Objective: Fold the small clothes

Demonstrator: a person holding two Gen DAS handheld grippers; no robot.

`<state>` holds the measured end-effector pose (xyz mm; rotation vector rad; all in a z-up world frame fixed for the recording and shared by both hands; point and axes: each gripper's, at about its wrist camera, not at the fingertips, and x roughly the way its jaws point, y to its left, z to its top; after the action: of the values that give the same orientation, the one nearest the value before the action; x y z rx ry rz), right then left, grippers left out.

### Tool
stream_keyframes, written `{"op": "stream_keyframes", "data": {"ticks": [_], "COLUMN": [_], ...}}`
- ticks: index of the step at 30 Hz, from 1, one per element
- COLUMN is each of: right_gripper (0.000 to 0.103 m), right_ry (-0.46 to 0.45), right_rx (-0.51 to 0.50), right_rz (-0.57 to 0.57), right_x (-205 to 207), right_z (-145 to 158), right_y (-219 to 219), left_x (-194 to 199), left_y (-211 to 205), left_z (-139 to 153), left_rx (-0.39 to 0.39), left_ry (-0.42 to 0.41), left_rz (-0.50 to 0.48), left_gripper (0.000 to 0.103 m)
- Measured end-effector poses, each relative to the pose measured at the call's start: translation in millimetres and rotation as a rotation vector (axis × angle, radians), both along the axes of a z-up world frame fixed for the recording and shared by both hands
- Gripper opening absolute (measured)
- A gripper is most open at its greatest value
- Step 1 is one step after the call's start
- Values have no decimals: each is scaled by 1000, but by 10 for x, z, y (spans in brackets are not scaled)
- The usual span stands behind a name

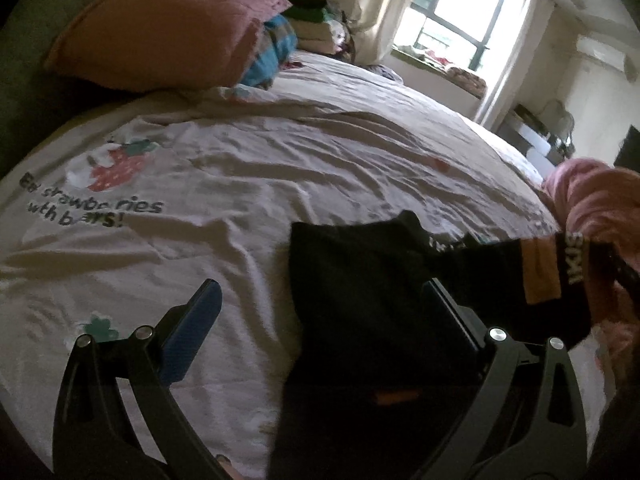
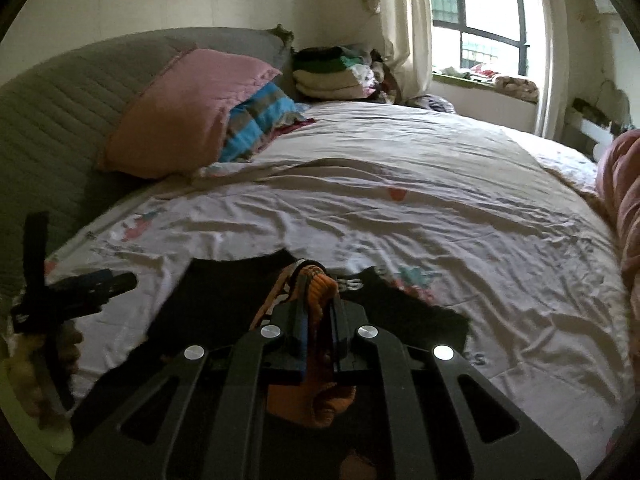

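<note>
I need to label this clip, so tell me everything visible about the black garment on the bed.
The black garment is small, soft knit fabric with orange trim and white lettering on a black band. It lies partly spread on the wrinkled printed bedsheet, one end lifted. The right gripper is shut on its bunched orange part. The left gripper is open, one finger over the fabric.

The left gripper [image 1: 320, 308] has its two fingers spread wide apart, low over the bed. The right gripper [image 2: 318, 316] has its fingers squeezed close together, pinching cloth. In the right view, the left gripper [image 2: 92, 284] sits at nine o'clock.
</note>
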<state>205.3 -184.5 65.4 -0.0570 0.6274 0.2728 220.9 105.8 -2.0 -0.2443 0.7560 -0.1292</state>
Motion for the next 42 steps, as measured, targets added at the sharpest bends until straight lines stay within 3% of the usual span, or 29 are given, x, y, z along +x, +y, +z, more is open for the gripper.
{"op": "stream_keyframes", "data": {"ticks": [17, 26, 42], "right_gripper": [7, 7, 15], "right_ry": [70, 108, 137], "right_rx": [-31, -34, -13], "right_rz": [-139, -184, -248], "right_x": [131, 179, 135], "right_z": [-574, -705, -802], "right_y": [-273, -317, -403], "left_x": [15, -6, -2], "left_y": [-538, -724, -725], "left_z": [-221, -284, -370], "left_rx": [107, 130, 115], "left_ry": [5, 13, 37], "left_rz": [-128, -187, -184], "left_gripper": [91, 91, 87]}}
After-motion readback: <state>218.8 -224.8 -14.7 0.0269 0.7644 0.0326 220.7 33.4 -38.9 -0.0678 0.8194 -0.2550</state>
